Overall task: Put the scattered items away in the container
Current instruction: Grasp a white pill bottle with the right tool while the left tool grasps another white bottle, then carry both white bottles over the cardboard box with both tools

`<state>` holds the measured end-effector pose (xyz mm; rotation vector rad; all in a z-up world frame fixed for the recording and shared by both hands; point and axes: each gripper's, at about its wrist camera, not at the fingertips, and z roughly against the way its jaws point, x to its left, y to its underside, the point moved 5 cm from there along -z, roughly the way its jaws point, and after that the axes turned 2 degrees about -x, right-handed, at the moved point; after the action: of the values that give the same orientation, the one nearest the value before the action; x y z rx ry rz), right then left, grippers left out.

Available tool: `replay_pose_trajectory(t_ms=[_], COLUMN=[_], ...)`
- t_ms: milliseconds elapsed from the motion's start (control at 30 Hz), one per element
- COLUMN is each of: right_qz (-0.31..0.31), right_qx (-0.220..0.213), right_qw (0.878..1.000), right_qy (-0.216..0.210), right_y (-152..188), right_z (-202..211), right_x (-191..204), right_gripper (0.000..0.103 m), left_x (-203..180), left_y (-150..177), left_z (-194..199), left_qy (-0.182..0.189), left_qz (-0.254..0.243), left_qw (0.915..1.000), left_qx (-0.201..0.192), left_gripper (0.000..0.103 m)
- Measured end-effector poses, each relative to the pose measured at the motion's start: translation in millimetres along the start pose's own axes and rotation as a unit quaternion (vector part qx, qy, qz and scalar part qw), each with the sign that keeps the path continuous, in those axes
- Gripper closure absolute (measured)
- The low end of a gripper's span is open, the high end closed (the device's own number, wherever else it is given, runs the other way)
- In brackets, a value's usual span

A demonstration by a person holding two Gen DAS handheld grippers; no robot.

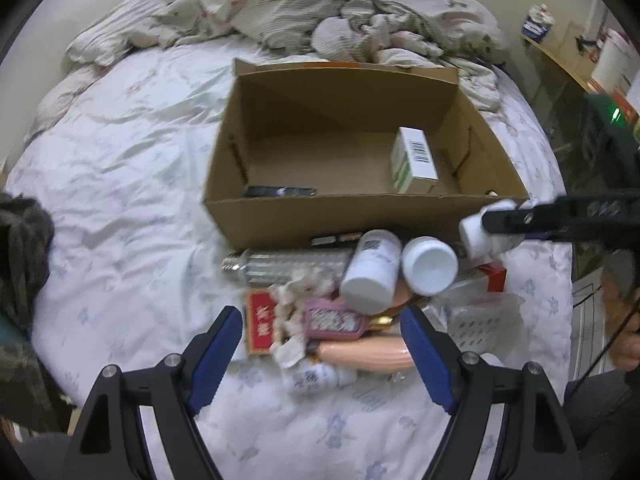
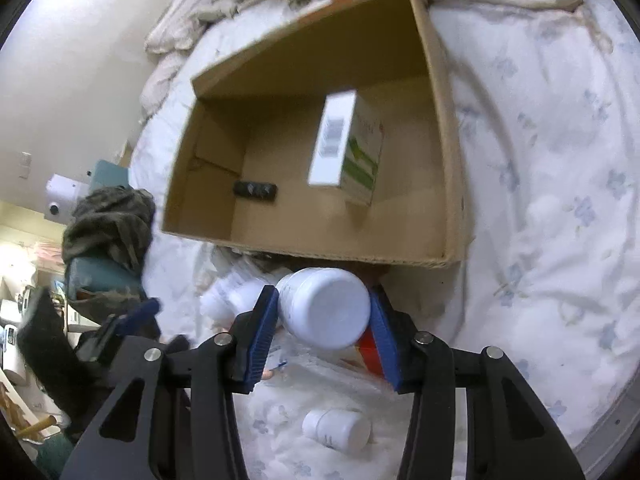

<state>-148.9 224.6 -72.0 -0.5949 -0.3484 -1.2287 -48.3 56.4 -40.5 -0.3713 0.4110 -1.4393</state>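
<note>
white bottle [image 2: 324, 306] gripped in tilted right claw [image 2: 324, 316], left claw [image 1: 322, 344] spread

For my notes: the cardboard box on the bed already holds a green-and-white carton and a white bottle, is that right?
Not quite. The cardboard box holds the green-and-white carton and a small black item, no white bottle. The right wrist view shows a white bottle outside the box, between the right gripper fingers.

A bed [image 1: 120, 184] with floral sheet, rumpled quilt [image 1: 328, 4], against a pale wall [image 2: 80, 60].
</note>
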Motion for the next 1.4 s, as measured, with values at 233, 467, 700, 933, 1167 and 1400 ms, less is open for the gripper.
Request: replay_pose_trajectory(t_ms=[233, 467, 700, 933, 1167, 1400], right_qz=[0.006, 0.019, 0.017, -0.003, -0.017, -0.004], right_qx=[-0.068, -0.08, -0.069, -0.089, -0.097, -0.059], right_qw=[0.997, 0.996, 0.997, 0.995, 0.995, 0.998], right_qy=[-0.038, -0.047, -0.037, -0.036, -0.02, 0.014], right_y=[-12.7, -16.7, -17.0, -27.8, -42.1, -48.9], right_z=[56.2, 69.4, 60.9, 67.2, 58.6, 16.9], right_x=[16.4, 25.3, 19.6, 13.6, 12.8, 18.9], right_gripper=[0.053, 0.053, 0.053, 0.053, 0.053, 0.053], left_x=[-21.0, -22.3, -28.6, -21.2, -4.3, 8.6], left_y=[-8.9, -13.0, -14.2, -26.2, -69.8, -96.8], left_z=[-21.5, -39.4, -29.0, 17.2, 49.2, 9.9], left_qy=[0.023, 0.024, 0.047, 0.064, 0.076, 0.038], left_qz=[-0.025, -0.032, -0.04, -0.041, -0.012, 0.006], left_qw=[0.9994, 0.9989, 0.998, 0.9964, 0.9916, 0.9959], left_qx=[0.004, 0.023, 0.013, -0.038, -0.105, -0.081], left_gripper=[0.033, 0.054, 0.067, 0.068, 0.068, 0.068])
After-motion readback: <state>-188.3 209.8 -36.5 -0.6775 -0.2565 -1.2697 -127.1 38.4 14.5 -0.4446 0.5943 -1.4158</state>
